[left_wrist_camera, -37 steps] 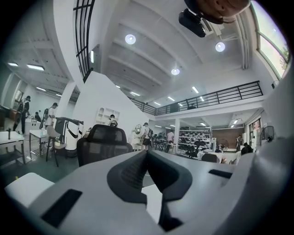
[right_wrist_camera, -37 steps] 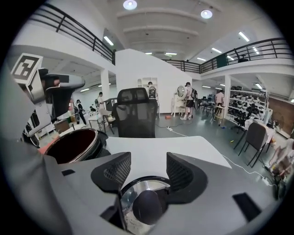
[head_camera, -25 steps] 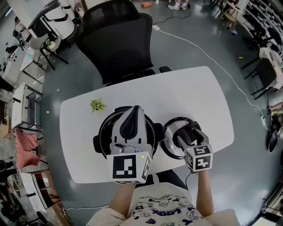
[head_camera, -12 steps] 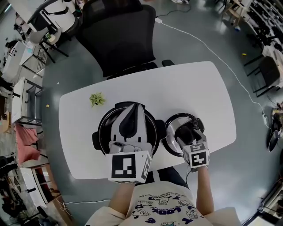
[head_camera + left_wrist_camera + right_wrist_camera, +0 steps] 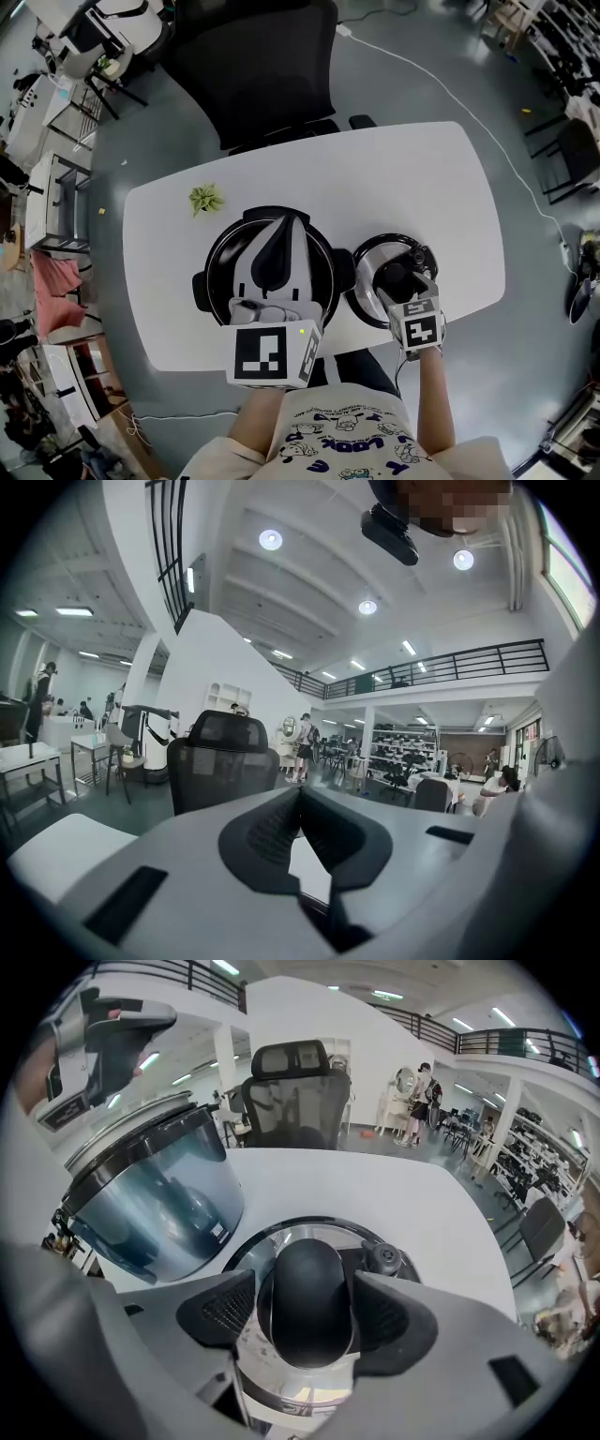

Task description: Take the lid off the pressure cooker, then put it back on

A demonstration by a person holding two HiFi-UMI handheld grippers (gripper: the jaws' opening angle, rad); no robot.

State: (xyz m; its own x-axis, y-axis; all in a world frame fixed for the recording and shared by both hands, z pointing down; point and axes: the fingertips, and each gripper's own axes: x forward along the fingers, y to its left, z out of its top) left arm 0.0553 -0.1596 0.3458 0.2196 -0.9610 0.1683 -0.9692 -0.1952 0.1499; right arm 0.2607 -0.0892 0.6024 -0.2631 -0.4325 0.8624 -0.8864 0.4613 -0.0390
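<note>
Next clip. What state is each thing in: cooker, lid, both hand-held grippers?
pressure cooker: uncovered, upright on the table.
lid: off, lying on the table beside the pressure cooker.
left hand-held gripper: shut, empty.
right hand-held gripper: open, jaws either side of the lid's knob.

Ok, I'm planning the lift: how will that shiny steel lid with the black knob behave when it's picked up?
The shiny steel lid looks rigid and is probably fairly heavy, being polished metal. Its rounded black knob looks smooth, so it may slip once the open right gripper closes on it. The knob sits roughly at the centre, so the lid should hang about level.
</note>
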